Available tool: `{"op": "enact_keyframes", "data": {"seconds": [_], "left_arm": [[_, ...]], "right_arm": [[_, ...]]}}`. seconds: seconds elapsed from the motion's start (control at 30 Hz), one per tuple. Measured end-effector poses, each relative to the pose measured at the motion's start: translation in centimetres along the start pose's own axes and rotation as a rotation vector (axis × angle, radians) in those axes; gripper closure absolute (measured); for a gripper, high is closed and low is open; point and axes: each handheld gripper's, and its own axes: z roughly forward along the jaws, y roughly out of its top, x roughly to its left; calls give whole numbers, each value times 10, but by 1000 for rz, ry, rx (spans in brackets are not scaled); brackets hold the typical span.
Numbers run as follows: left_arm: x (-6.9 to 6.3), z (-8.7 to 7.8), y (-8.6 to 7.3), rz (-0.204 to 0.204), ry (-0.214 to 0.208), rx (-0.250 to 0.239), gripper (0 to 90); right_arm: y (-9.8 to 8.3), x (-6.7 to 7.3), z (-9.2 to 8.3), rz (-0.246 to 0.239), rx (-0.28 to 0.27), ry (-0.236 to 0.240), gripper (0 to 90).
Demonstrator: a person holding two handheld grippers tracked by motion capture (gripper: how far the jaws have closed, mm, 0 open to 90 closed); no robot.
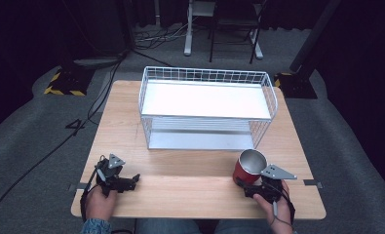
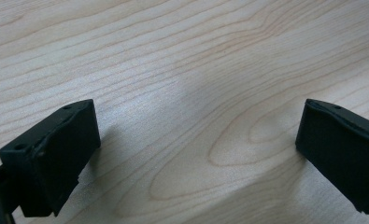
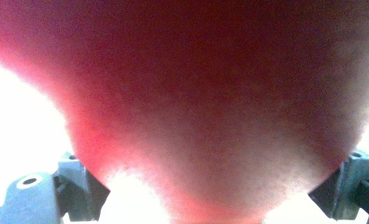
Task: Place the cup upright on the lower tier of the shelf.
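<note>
Red and open-topped, a metal cup (image 1: 249,167) stands near the front right of a pale wooden table (image 1: 126,126), its silver inside catching the light. The right gripper (image 1: 252,183), held in a person's right hand (image 1: 273,199), has its jaws around the cup's lower body; in the right gripper view the cup's blurred red wall (image 3: 205,107) sits between the two jaw tips at the frame's bottom corners, though whether they press on it cannot be told. At the front left, well apart from the cup, the left gripper (image 1: 131,179) rests low over the bare wood in the person's left hand (image 1: 100,202), its jaws spread wide with nothing between them, as the left gripper view shows. Behind both, a white wire basket shelf (image 1: 207,105) with two tiers takes up the middle and far side of the table, just beyond the cup. Black cables (image 1: 44,156) trail across the grey floor to the left
</note>
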Motion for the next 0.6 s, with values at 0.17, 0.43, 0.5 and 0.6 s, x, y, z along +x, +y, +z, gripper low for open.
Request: {"op": "enact_keyframes", "data": {"seconds": [0.17,0.43,0.5,0.6], "left_arm": [[0,0,0,0,1,-2,1],[0,0,0,-1,1,-2,1],[0,0,0,0,0,0,1],[0,0,0,-1,1,-2,1]], "right_arm": [[0,1,-1,-7,-3,-7,161],[0,3,-3,-34,2,-20,170],[0,3,-4,-33,0,-21,171],[-1,2,-5,-35,-4,-16,171]]}}
